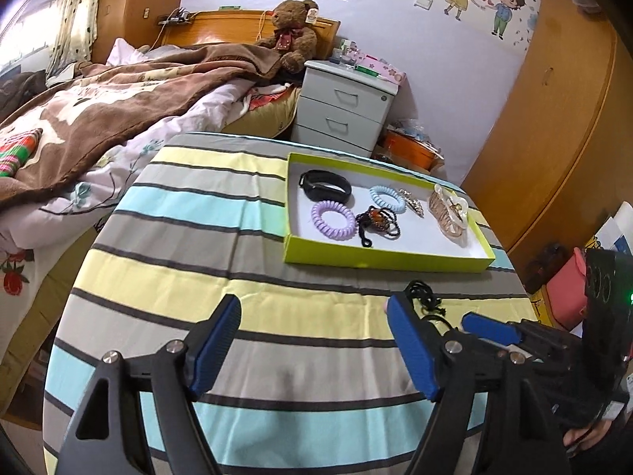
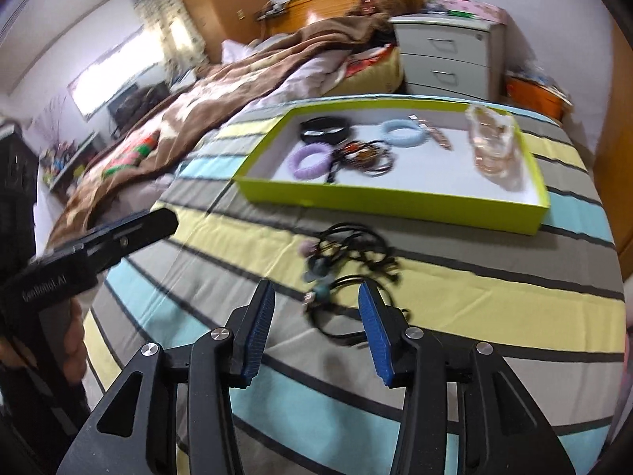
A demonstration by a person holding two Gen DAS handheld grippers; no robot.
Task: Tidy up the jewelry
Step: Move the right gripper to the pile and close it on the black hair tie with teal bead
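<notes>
Bedroom with an unmade bed [image 1: 99, 107], a grey drawer unit [image 1: 344, 107] and a teddy bear [image 1: 292, 35] in the background; striped tablecloth [image 1: 205, 206] in front. Left gripper [image 1: 316, 340] spread wide over bare cloth, nothing between its blue pads. Right gripper [image 2: 316, 328] about half open, poised just short of a tangle of black cord jewelry [image 2: 348, 261] lying on the cloth, cords partly between the fingertips, pads not pressing. Farther ahead of both grippers, a lime-green tray [image 2: 379, 202] with a black band [image 1: 326, 186], purple coil tie [image 1: 333, 219], blue coil tie [image 1: 387, 198], beaded black cord [image 1: 378, 223] and a gold claw clip [image 1: 449, 209].
</notes>
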